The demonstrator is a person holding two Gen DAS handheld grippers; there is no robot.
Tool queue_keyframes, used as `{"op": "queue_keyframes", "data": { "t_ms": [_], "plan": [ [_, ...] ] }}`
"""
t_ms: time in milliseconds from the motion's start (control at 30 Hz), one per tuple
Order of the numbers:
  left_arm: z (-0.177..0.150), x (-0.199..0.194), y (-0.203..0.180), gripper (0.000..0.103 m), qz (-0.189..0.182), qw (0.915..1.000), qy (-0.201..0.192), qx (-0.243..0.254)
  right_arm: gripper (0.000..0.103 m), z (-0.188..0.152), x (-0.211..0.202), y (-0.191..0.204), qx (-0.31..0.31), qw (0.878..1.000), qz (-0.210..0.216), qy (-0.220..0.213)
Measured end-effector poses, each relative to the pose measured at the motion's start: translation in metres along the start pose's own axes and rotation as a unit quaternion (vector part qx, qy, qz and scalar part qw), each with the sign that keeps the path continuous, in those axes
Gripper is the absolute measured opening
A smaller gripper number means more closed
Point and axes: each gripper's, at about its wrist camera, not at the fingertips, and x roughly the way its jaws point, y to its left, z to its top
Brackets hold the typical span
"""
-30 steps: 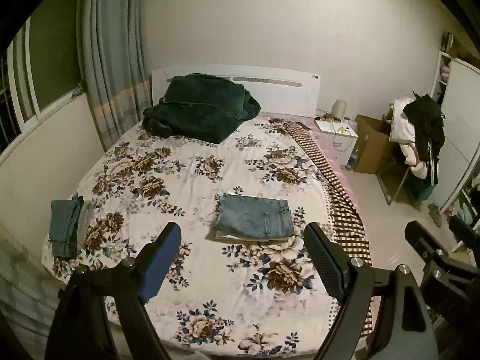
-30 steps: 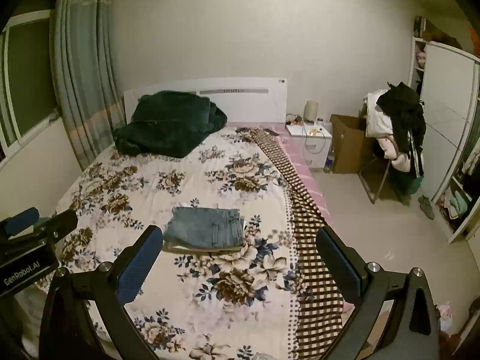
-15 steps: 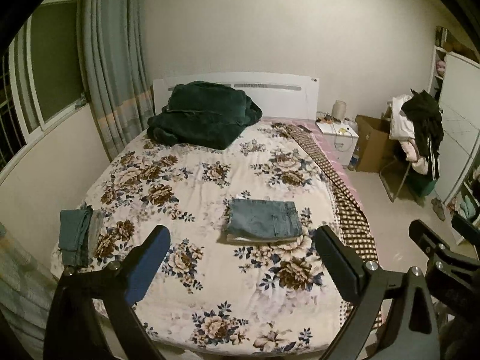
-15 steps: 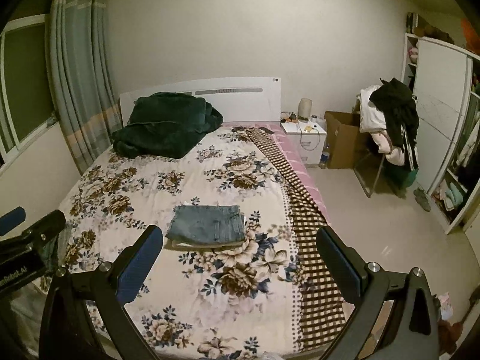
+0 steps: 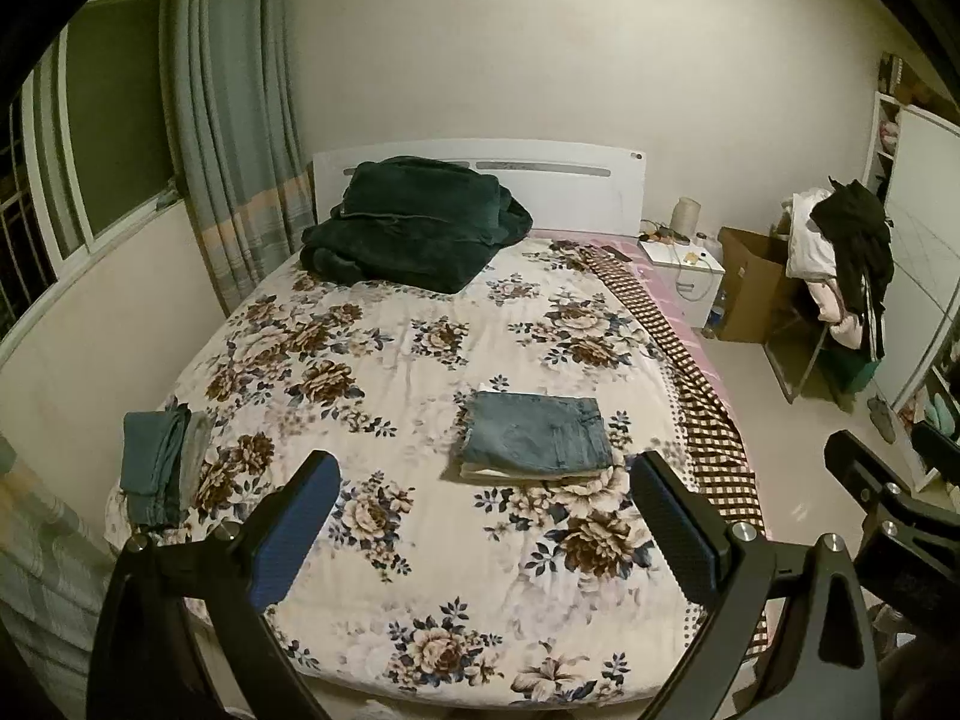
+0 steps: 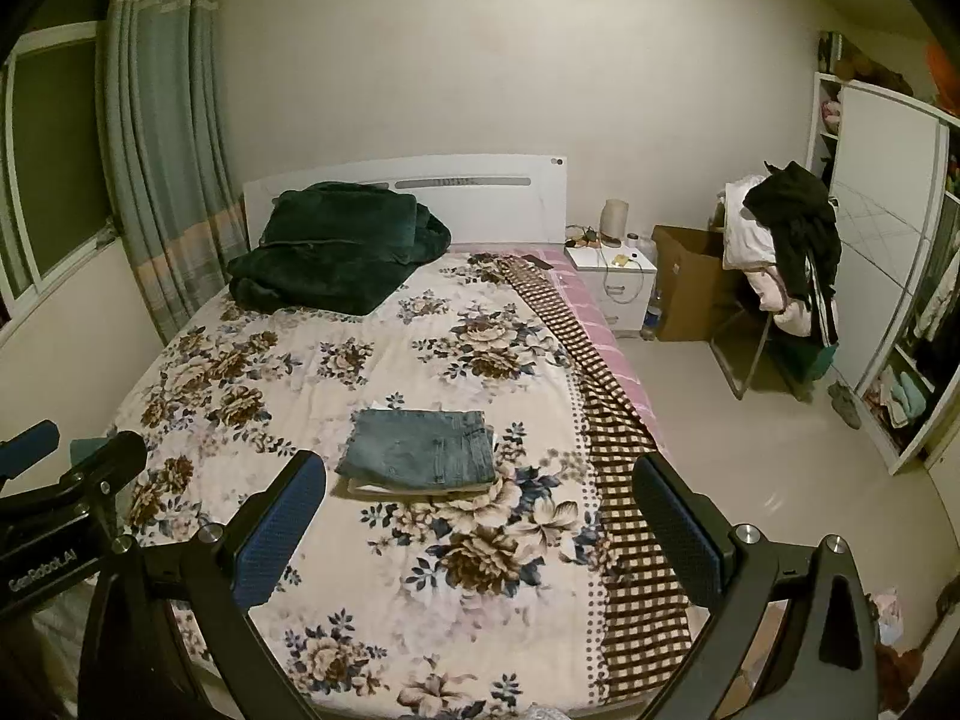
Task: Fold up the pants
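The pants [image 5: 537, 441] lie folded into a neat blue rectangle on the bed [image 5: 420, 540], a bit right of centre, w/ a pale layer showing under the near edge. Compared w/ a second ago they look smaller and further off in both views: both grippers have pulled back and up toward the foot of the bed, nothing held. I'd say the fold is done, or as good as, and the person is stepping away.

Left gripper [image 5: 480, 516] hangs wide open above the near part of the bed, empty. Right gripper [image 6: 480, 516] same: jaws spread wide, nothing between them, well apart from the pants.

Further out: a second folded stack [image 5: 159, 462] of teal-grey clothes sits at the bed's left edge. A dark green blanket [image 5: 414, 228] is heaped by the headboard [image 5: 576, 192]. A checked cloth [image 6: 606, 420] runs down the bed's right side. Off the bed, nightstand [image 6: 612, 288], cardboard box [image 6: 684, 288], and a chair piled w/ clothes [image 6: 780, 240].

Nothing stands btwn grippers and pants; the bed around them is bare.
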Motion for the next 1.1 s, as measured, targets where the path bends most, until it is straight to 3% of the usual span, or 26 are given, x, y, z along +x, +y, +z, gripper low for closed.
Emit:
{"op": "queue_keyframes", "data": {
  "t_ms": [1100],
  "plan": [
    [0.005, 0.008, 0.008, 0.099, 0.01, 0.9998, 0.007, -0.015, 0.103, -0.002, 0.021, 0.004, 0.0, 1.0, 0.006, 0.011]
  ]
}}
